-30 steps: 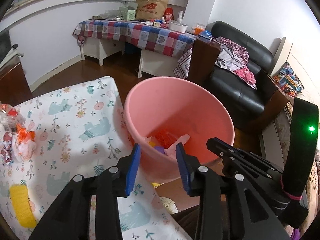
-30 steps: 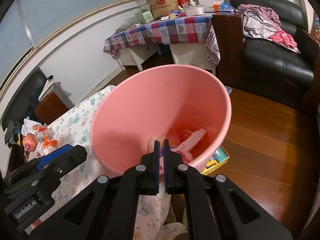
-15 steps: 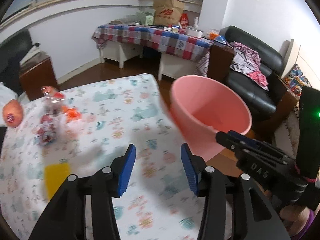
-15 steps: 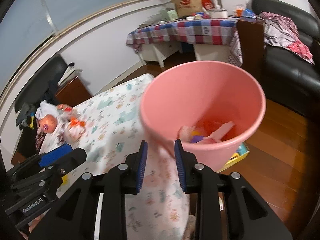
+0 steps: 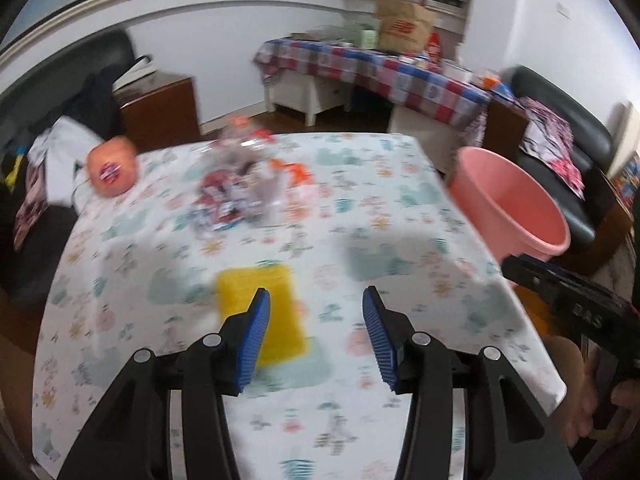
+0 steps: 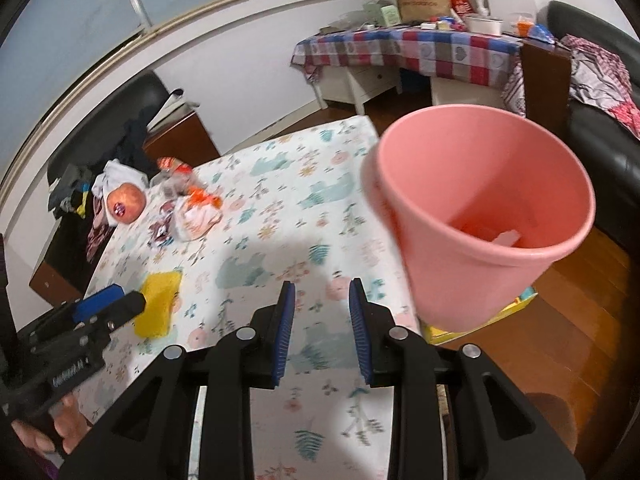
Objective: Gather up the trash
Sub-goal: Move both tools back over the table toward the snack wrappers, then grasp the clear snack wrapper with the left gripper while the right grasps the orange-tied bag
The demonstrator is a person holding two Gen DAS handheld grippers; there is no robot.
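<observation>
Both grippers were spread wide and held nothing. The yellow trash piece [image 5: 260, 304] lay on the table [image 5: 400, 280], right in front of the left gripper [image 5: 316, 336] and long from near to far. The right gripper [image 6: 322, 332] was farther away, near the pink bin [image 6: 480, 216].

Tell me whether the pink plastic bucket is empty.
Not empty. In the right wrist view, pale and orange scraps lie at the bottom of the pink plastic bucket; what they are cannot be told.

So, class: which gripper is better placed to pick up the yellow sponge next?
Left. The left gripper is open with the yellow sponge just ahead of its jaws; the right gripper sits nearer the pink bin.
</observation>
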